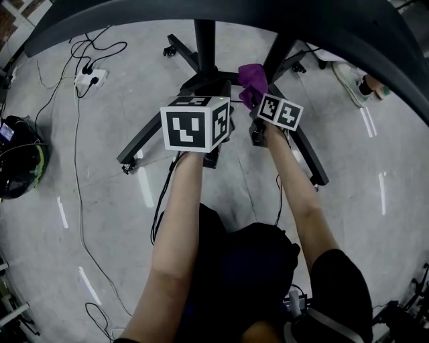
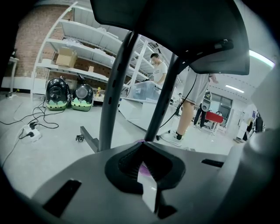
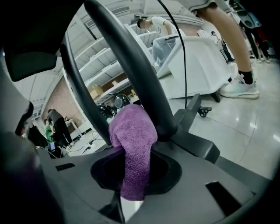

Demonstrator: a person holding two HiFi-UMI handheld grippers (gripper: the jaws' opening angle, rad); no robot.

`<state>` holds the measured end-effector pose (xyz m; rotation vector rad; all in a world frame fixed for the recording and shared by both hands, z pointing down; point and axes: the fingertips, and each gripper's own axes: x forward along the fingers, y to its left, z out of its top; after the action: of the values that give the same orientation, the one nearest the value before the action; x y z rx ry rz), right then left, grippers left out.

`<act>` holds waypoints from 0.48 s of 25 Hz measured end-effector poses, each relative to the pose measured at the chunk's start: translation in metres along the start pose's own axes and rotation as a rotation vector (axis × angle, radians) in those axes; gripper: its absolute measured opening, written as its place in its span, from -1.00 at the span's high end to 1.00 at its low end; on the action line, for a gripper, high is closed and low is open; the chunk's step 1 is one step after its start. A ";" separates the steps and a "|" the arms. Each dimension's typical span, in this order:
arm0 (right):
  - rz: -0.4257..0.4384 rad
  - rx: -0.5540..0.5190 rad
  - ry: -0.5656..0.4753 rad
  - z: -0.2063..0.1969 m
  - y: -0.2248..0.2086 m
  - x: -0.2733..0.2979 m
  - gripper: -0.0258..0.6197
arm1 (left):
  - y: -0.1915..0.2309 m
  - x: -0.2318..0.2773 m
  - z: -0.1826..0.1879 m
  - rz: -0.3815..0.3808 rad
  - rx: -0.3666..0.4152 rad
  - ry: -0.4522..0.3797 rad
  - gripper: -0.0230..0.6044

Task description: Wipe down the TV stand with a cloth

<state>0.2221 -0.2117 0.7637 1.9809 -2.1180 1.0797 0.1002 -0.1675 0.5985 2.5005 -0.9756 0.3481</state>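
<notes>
Two forearms (image 1: 177,221) reach forward and down toward the right post (image 1: 281,50) of the TV stand (image 1: 151,137). The right gripper (image 3: 133,164) is the nearer one to that post. Its jaws are clamped on a purple cloth (image 3: 133,131), whose bunched free end sticks out past the tips and rests against the post low down, just above the base. The post runs up and away from the jaws, so a wipe would likely travel along its length. The left gripper (image 2: 142,148) hangs just left of the post, jaws together with nothing between them. A dark screen (image 1: 268,20) overhangs the post and may limit upward reach. Well left of the post lie a power strip (image 1: 90,79) and loose cables (image 1: 77,201). To its right is another person's shoe (image 1: 352,84).
</notes>
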 end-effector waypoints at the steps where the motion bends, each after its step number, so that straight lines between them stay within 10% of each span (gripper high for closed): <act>1: 0.010 -0.016 -0.007 0.003 0.004 -0.006 0.64 | 0.001 0.000 -0.001 0.001 -0.001 0.003 0.90; 12: 0.046 -0.182 -0.152 0.079 0.045 -0.083 0.64 | -0.005 0.005 -0.007 -0.019 -0.009 0.013 0.90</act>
<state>0.2298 -0.1833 0.6444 1.9960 -2.2541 0.7317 0.1074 -0.1639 0.6048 2.4948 -0.9455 0.3521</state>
